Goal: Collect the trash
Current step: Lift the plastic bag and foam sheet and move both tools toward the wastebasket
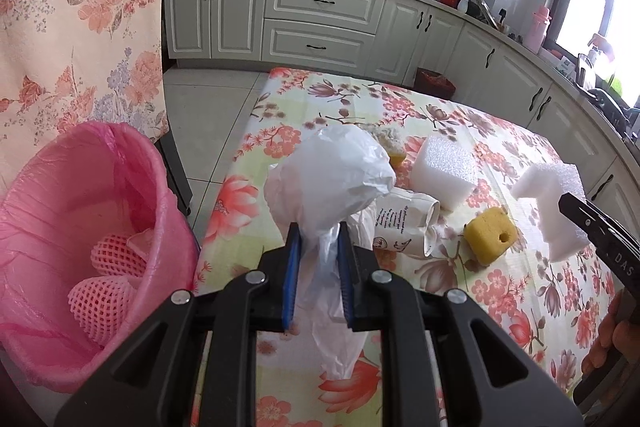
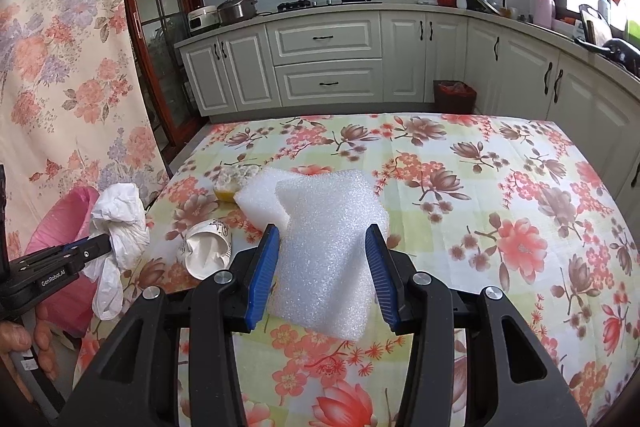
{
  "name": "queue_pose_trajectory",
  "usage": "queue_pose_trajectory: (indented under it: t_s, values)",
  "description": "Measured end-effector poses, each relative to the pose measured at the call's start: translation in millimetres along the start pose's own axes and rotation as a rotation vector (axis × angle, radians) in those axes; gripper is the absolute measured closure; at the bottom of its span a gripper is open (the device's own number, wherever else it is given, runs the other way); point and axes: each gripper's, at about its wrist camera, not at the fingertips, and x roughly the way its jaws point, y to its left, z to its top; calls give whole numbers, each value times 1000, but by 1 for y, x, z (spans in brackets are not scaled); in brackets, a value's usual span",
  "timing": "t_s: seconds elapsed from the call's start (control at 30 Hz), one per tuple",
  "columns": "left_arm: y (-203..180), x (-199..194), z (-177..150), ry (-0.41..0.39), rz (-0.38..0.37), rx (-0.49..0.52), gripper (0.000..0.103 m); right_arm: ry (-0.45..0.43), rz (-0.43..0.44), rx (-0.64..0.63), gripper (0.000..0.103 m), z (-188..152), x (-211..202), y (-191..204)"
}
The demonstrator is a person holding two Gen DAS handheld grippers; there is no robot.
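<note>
My left gripper is shut on a crumpled white plastic bag, lifted above the floral table; the same bag shows at the left of the right wrist view. My right gripper is shut on a white foam piece, seen from the left wrist as foam piece held over the table. A pink-lined bin with pink foam nets stands left of the table. On the table lie a crushed paper cup, a yellow sponge and a white foam block.
A peel scrap with crumbs lies at the table's far left. A floral curtain hangs behind the bin. Kitchen cabinets line the far wall, with a dark waste basket on the floor. A person's hand holds the left gripper.
</note>
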Motion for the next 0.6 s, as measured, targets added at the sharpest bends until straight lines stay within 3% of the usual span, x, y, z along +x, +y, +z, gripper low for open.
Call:
queue_pose_trajectory:
  t_s: [0.6]
  values:
    - [34, -41, 3, -81, 37, -44, 85, -41, -10, -34, 59, 7, -18, 15]
